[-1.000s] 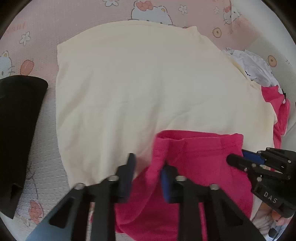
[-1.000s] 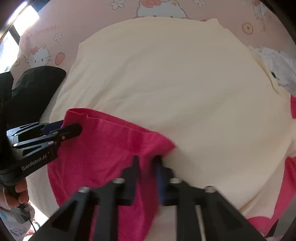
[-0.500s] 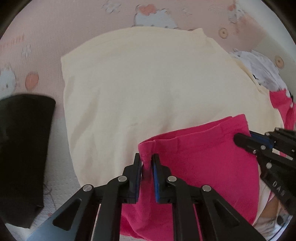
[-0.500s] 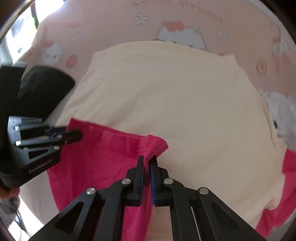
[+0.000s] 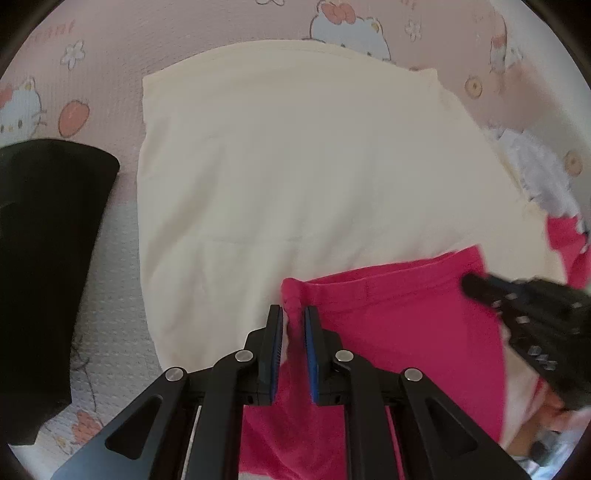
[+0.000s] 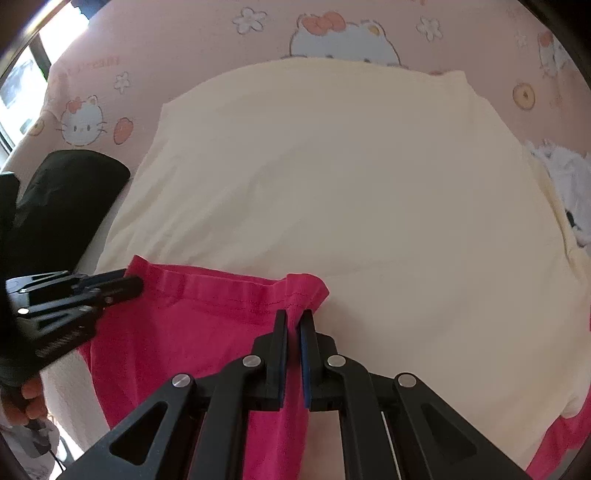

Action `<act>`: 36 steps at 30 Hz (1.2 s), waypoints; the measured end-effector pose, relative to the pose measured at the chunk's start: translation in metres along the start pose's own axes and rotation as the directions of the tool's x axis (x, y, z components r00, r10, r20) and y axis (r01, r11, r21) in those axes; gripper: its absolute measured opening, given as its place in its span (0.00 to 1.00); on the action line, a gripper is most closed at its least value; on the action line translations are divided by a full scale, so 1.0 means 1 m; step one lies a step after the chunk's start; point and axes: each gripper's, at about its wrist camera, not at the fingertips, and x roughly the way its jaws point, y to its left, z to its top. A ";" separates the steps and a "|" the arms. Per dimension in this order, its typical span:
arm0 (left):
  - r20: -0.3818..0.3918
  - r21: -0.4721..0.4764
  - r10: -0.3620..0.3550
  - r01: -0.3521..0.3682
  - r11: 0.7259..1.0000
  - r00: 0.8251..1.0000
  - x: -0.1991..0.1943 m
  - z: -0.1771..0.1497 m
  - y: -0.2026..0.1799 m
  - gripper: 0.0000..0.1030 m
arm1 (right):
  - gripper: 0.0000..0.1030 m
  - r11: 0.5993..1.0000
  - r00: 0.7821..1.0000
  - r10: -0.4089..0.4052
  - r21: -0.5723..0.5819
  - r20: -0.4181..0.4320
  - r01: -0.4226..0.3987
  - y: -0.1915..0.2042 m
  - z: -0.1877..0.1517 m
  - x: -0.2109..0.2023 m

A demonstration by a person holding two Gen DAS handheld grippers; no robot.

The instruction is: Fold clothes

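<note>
A bright pink garment hangs stretched by its hemmed top edge over a cream garment lying flat on the bed. My left gripper is shut on the pink hem's left corner. My right gripper is shut on the hem's right corner. Each gripper shows in the other's view: the right one at the far end of the hem, the left one likewise. The pink cloth's lower part drops out of sight below the fingers.
A black folded garment lies at the left. White clothing and more pink cloth pile at the right. The pink cartoon-cat bedsheet runs behind. A hand holds the left gripper's handle.
Both grippers have closed on the pink hem's corners and lifted it, drawing back toward the near side. The hem is now pulled straight between them.
</note>
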 end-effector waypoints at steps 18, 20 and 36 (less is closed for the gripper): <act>0.034 -0.302 -0.136 0.140 0.943 0.990 -0.063 -0.063 0.052 0.58 | 0.71 0.982 0.984 -0.119 0.164 0.134 0.097 -0.011 -0.059 -0.092; 0.040 -0.301 -0.163 0.168 0.939 0.986 -0.065 -0.067 0.051 0.58 | 0.71 0.977 0.979 -0.160 0.161 0.129 0.138 -0.002 -0.074 -0.106; 0.010 -0.266 -0.285 0.278 0.923 0.958 -0.052 -0.078 0.041 0.58 | 0.71 0.905 0.961 -0.208 0.409 0.181 0.119 0.042 -0.133 -0.146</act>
